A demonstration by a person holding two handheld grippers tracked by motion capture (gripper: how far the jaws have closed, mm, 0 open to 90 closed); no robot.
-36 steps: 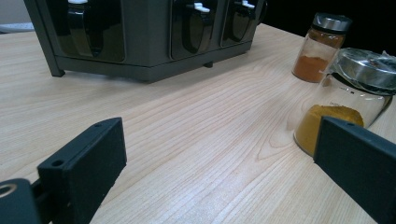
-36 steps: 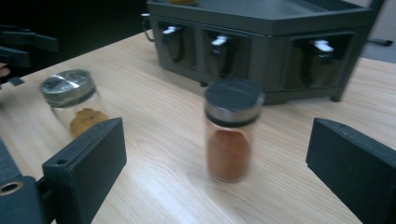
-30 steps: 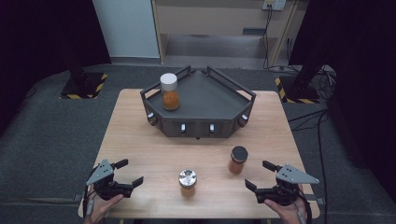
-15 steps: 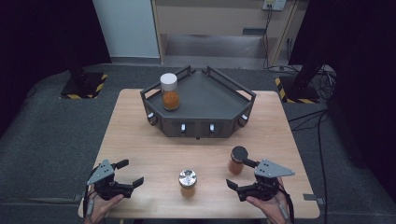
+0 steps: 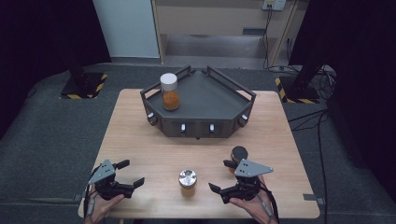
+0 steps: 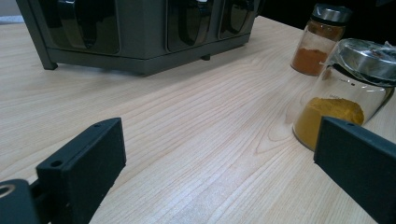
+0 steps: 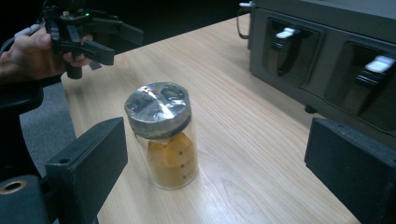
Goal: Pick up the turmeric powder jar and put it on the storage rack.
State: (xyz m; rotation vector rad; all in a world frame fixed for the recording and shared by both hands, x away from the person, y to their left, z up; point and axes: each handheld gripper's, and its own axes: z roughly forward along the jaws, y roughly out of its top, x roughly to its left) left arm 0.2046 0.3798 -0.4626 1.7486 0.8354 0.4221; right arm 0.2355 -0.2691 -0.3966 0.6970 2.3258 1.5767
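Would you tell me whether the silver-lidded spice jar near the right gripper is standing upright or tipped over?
Upright: the silver-lidded jar stands on its base on the table, lid on top, yellow powder settled low.

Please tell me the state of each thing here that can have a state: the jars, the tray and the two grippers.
Silver-lidded jar: upright on the table, lid on, free.
Black-lidded jar: upright on the table, lid on, beside the right gripper.
White-lidded jar: upright on the tray, lid on.
Tray: holds one jar.
Left gripper: open, empty.
Right gripper: open, empty, facing the silver-lidded jar.
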